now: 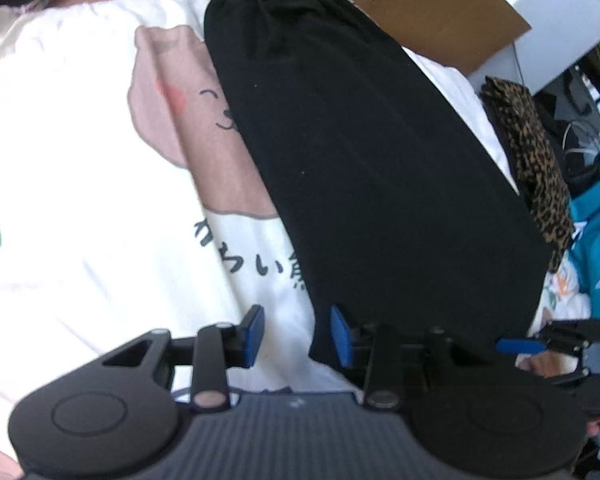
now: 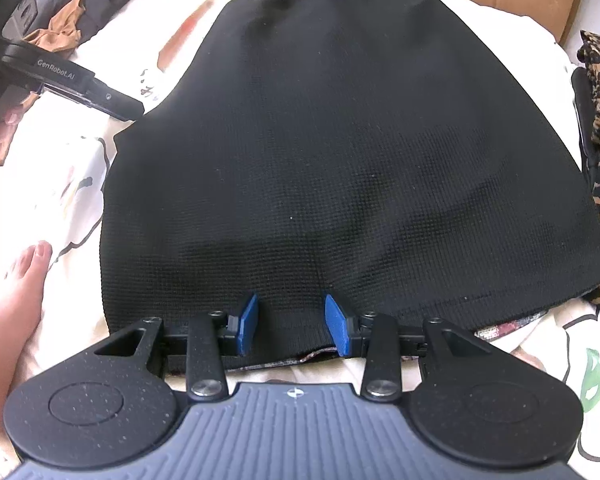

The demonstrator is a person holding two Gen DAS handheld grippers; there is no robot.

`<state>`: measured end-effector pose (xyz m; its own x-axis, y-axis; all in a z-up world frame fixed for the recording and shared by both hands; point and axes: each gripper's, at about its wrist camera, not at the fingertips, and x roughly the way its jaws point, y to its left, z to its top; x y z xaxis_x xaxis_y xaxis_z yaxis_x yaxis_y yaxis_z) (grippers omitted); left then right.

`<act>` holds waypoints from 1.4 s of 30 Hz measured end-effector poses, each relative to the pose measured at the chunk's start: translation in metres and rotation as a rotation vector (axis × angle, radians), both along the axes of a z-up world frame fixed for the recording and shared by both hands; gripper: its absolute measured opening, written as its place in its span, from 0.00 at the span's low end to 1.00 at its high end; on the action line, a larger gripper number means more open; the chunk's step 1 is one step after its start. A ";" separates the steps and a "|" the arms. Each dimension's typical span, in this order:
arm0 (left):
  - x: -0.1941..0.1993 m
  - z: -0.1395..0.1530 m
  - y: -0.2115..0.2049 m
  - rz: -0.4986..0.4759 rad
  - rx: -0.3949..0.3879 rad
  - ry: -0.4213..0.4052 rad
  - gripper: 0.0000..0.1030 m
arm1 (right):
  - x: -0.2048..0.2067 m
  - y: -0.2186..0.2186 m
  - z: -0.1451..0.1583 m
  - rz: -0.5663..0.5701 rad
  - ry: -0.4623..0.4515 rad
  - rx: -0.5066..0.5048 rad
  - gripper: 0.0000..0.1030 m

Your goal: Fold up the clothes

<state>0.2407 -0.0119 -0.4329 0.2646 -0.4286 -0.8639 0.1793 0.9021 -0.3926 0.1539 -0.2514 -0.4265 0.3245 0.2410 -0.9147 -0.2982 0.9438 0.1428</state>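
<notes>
One white sheet (image 1: 80, 184) printed with a pink cartoon animal and dark lettering covered most of the left wrist view, and the same sheet (image 2: 60, 200) filled the left of the right wrist view. On it lay a black garment (image 1: 372, 160), spread flat, running from its gathered end at the top centre of the frame down to the lower right; in the right wrist view the garment (image 2: 340, 140) filled the middle, its hem at the bottom. Brown cardboard (image 1: 440, 4) lay beyond it at the top. A leopard-print cloth (image 1: 536, 168) sat along the garment's right edge, with a teal cloth (image 1: 596, 240) at the far right. A bare foot (image 2: 24, 288) rested on the sheet at lower left in the right wrist view. The left gripper (image 1: 296, 336) hovered at the garment's lower left corner, fingers released, one over the sheet and one at the cloth's edge. The right gripper (image 2: 290, 324) sat at the hem, fingers spread and gripping nothing.
</notes>
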 end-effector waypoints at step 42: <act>-0.008 -0.066 0.051 0.187 -0.427 0.224 0.22 | 0.001 -0.179 -0.020 -0.725 -0.012 0.275 0.45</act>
